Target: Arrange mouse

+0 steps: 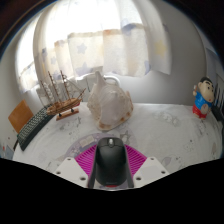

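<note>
Mouse [110, 160] pinched between gripper [110, 172] jaws; should be kept level, lowered onto table [160, 130] ahead.

The gripper [110, 168] shows two pale, whitish fingers [72, 169] with angular, blocky outlines. Each carries a magenta pad [88, 156] on its inner face, ribbed with fine parallel ridges. No cables, screws, markings, sleeve or skin can be seen.
</note>
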The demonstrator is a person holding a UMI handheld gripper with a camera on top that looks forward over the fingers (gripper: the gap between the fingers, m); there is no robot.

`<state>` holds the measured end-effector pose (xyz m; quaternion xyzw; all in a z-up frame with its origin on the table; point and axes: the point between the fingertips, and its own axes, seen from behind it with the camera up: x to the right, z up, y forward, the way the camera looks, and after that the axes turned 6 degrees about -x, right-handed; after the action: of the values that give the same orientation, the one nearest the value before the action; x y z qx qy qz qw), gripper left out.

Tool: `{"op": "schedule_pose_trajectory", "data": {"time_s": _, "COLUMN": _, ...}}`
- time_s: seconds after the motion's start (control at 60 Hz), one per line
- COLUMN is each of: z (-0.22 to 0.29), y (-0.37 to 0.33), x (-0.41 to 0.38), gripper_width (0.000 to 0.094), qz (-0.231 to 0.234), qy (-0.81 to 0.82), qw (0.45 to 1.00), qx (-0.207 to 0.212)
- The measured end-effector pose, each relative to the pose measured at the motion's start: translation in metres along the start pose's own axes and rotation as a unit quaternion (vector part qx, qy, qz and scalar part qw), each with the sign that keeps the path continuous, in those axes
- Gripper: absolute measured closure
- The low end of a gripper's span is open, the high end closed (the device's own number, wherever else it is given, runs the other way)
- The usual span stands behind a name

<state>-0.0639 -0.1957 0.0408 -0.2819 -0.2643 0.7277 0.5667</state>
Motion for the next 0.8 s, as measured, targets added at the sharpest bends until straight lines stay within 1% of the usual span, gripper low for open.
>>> {"op": "schedule_pose_trajectory", "data": {"time_s": 0.083, "z": -0.026, "y": 0.023, "x": -0.022, "gripper_width": 0.0486, "qz": -0.001, "qy": -0.010, "qw": 1.000, "qx": -0.023}}
{"op": "schedule_pose_trajectory", "data": {"time_s": 0.117, "z": -0.036, "y": 0.028, "x": -0.026, "gripper_width": 0.0467, "qz": -0.004, "qy": -0.012, "qw": 0.999, "qx": -0.032}}
{"op": "schedule_pose_trajectory", "data": {"time_s": 0.183, "z": -0.044, "y": 0.033, "x": -0.028, "gripper_width": 0.0385, "qz": -0.011, "qy": -0.023, "qw": 0.999, "qx": -0.046}}
{"op": "schedule_pose_trajectory", "data": {"time_s": 0.2, "z": -0.043, "y": 0.032, "x": -0.028, "gripper_width": 0.0334, "qz": -0.011, "qy": -0.026, "qw": 0.999, "qx": -0.045}}
{"op": "schedule_pose_trajectory", "data": {"time_s": 0.217, "z": -0.041, "y": 0.030, "x": -0.027, "gripper_width": 0.0263, "qz": -0.011, "qy": -0.026, "qw": 0.999, "qx": -0.045}}
{"op": "schedule_pose_trajectory", "data": {"time_s": 0.25, "z": -0.036, "y": 0.023, "x": -0.024, "gripper_width": 0.0080, "qz": -0.012, "qy": -0.026, "qw": 0.999, "qx": -0.045}}
{"op": "schedule_pose_trajectory", "data": {"time_s": 0.267, "z": -0.033, "y": 0.018, "x": -0.023, "gripper_width": 0.0074, "qz": -0.012, "qy": -0.026, "qw": 0.999, "qx": -0.045}}
{"op": "schedule_pose_trajectory", "data": {"time_s": 0.3, "z": -0.025, "y": 0.005, "x": -0.016, "gripper_width": 0.0101, "qz": -0.017, "qy": -0.025, "qw": 0.998, "qx": -0.046}}
{"op": "schedule_pose_trajectory", "data": {"time_s": 0.383, "z": 0.000, "y": -0.042, "x": 0.010, "gripper_width": 0.0084, "qz": -0.034, "qy": -0.031, "qw": 0.998, "qx": -0.047}}
{"op": "schedule_pose_trajectory", "data": {"time_s": 0.483, "z": 0.028, "y": -0.107, "x": 0.040, "gripper_width": 0.0086, "qz": -0.023, "qy": -0.034, "qw": 0.998, "qx": -0.044}}
{"op": "schedule_pose_trajectory", "data": {"time_s": 0.55, "z": 0.038, "y": -0.151, "x": 0.074, "gripper_width": 0.0086, "qz": -0.033, "qy": -0.027, "qw": 0.998, "qx": -0.049}}
{"op": "schedule_pose_trajectory", "data": {"time_s": 0.683, "z": 0.041, "y": -0.223, "x": 0.143, "gripper_width": 0.0080, "qz": -0.072, "qy": 0.007, "qw": 0.997, "qx": -0.041}}
{"op": "schedule_pose_trajectory", "data": {"time_s": 0.8, "z": 0.029, "y": -0.271, "x": 0.194, "gripper_width": 0.0081, "qz": -0.098, "qy": 0.025, "qw": 0.994, "qx": -0.029}}
